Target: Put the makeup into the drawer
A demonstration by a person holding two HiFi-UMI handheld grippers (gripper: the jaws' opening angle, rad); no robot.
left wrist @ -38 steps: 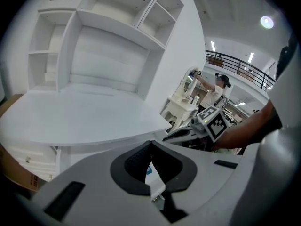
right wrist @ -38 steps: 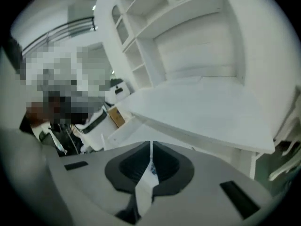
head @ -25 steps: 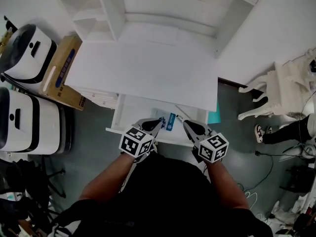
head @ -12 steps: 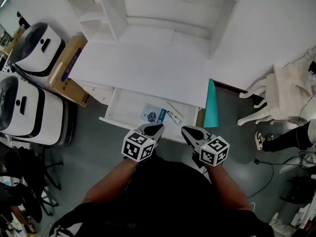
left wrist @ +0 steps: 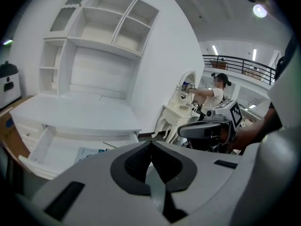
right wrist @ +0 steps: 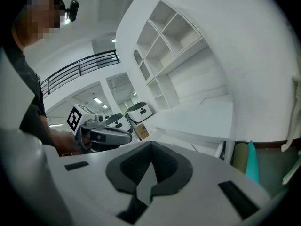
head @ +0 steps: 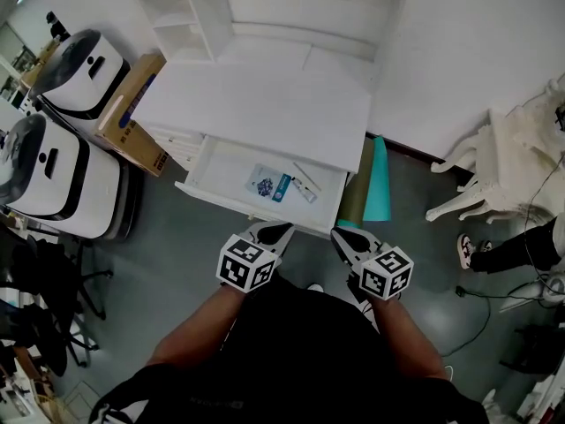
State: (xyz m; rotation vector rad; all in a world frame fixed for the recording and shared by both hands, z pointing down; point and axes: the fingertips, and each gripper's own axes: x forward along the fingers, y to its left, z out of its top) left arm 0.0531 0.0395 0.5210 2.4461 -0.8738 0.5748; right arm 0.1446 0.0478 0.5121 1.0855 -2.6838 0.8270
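Drawer (head: 253, 213), open: flat makeup packet (head: 267, 184), likely light and flimsy, best pinched at an edge; slim stick (head: 305, 178), probably stiff, may roll. Left gripper (head: 279, 229), right gripper (head: 341, 234): fingers together, empty.

— Bright in here, isn't it?
— Very. Cool, even light comes from overhead. The white counter (head: 265, 104) nearly washes out, and there's only a faint shadow along the back of the open drawer (head: 231, 168).
— Any glare?
— A ceiling lamp (left wrist: 259, 11) flares in the left gripper view. Both gripper views bow hard at the edges and go black in the corners.
— And sharpness?
— The head view is crisp. Up close, the left hand-held gripper (left wrist: 151, 142) and the right hand-held gripper (right wrist: 150, 142) look soft, while the room behind them is clearer.
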